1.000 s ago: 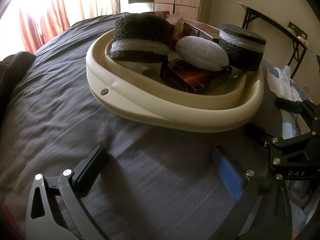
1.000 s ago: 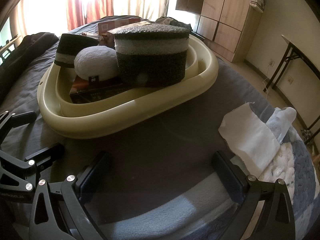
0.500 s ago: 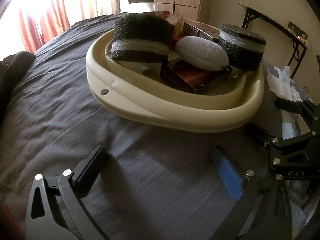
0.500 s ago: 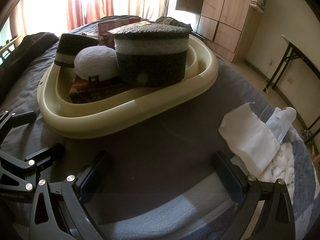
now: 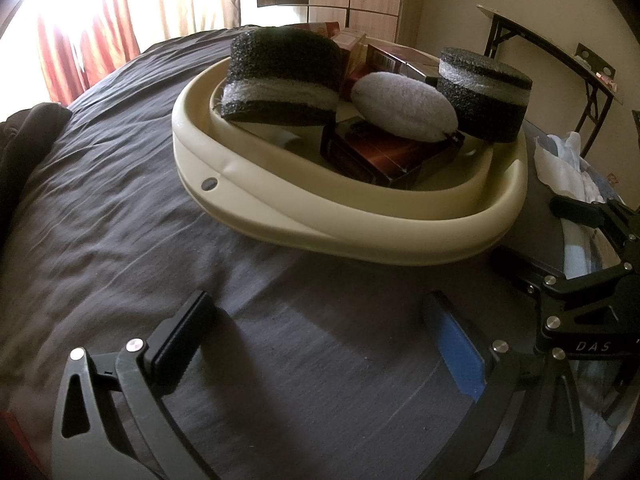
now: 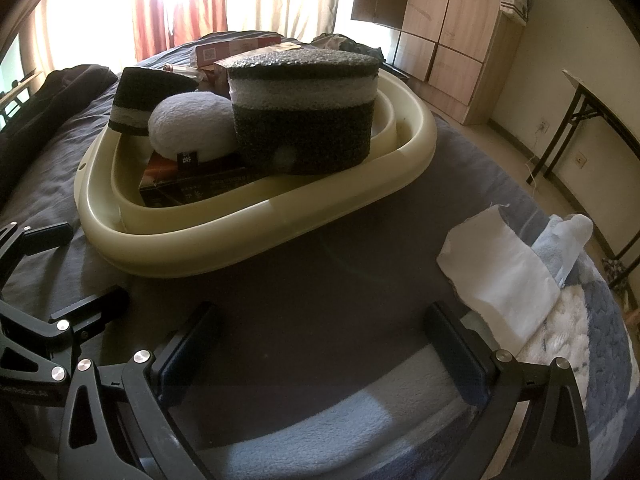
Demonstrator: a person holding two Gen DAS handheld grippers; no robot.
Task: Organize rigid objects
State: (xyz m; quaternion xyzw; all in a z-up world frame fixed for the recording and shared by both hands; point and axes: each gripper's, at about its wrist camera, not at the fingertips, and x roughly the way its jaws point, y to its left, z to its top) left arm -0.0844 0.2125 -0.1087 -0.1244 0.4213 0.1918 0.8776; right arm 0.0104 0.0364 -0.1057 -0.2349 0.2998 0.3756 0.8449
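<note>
A cream plastic basin (image 5: 348,224) (image 6: 248,236) rests on a dark bedsheet. Inside it lie two black-and-white foam blocks (image 5: 280,76) (image 6: 304,112), a second one (image 5: 484,92) (image 6: 144,100), a grey oval cushion (image 5: 404,104) (image 6: 192,128) and dark red boxes (image 5: 384,156) (image 6: 192,188). My left gripper (image 5: 316,344) is open over bare sheet in front of the basin, holding nothing. My right gripper (image 6: 320,344) is open too, empty, just short of the basin's near rim. Each gripper shows at the edge of the other's view.
A white cloth (image 6: 500,280) and a blue-white fleece blanket (image 6: 576,344) lie right of the right gripper. A dark bundle of fabric (image 5: 24,144) sits at the bed's left. Wardrobe (image 6: 452,32), folding table (image 5: 560,60) and curtains (image 5: 88,48) stand beyond the bed.
</note>
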